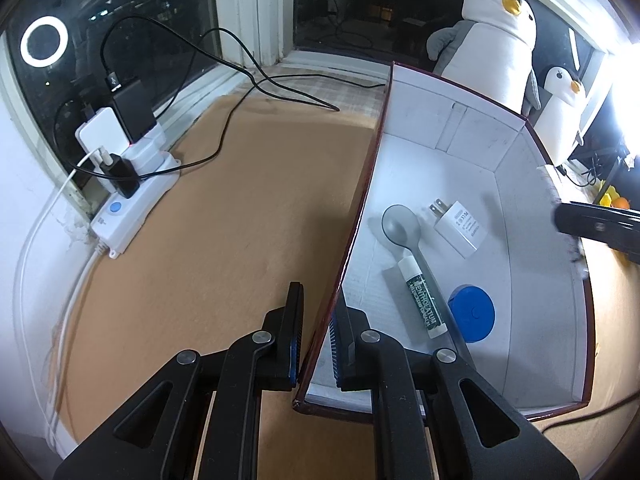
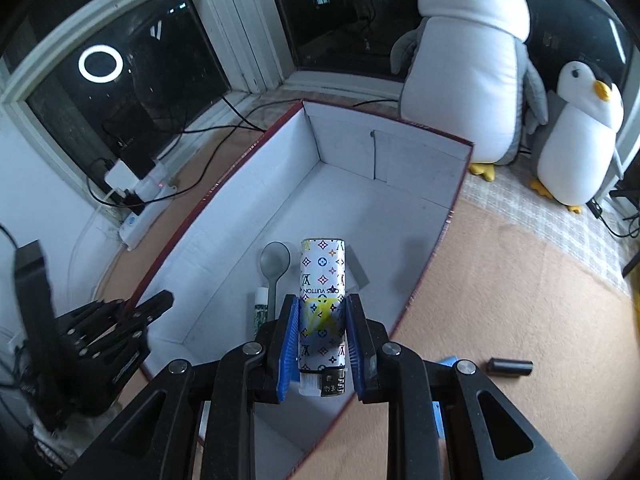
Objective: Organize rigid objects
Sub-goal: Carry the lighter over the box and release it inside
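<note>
A white cardboard box with a dark red rim (image 1: 360, 200) (image 2: 400, 208) stands on the tan mat. My left gripper (image 1: 318, 320) straddles the box's left wall, one finger on each side, pinching it. Inside lie a grey spoon (image 1: 402, 226) (image 2: 275, 258), a white and green lip balm tube (image 1: 422, 294) (image 2: 260, 310), a white plug adapter (image 1: 460, 228) and a blue round lid (image 1: 472, 314). My right gripper (image 2: 322, 320) is shut on a white patterned lighter (image 2: 322, 300), held above the box's near end. It shows at the right edge of the left wrist view (image 1: 596, 226).
A white power strip (image 1: 132, 192) (image 2: 140, 220) with chargers and black cables sits by the window at left. Two plush penguins (image 2: 472, 72) (image 1: 496, 40) stand behind the box. A small black cylinder (image 2: 510, 367) and a blue item (image 2: 448, 361) lie on the mat to the right.
</note>
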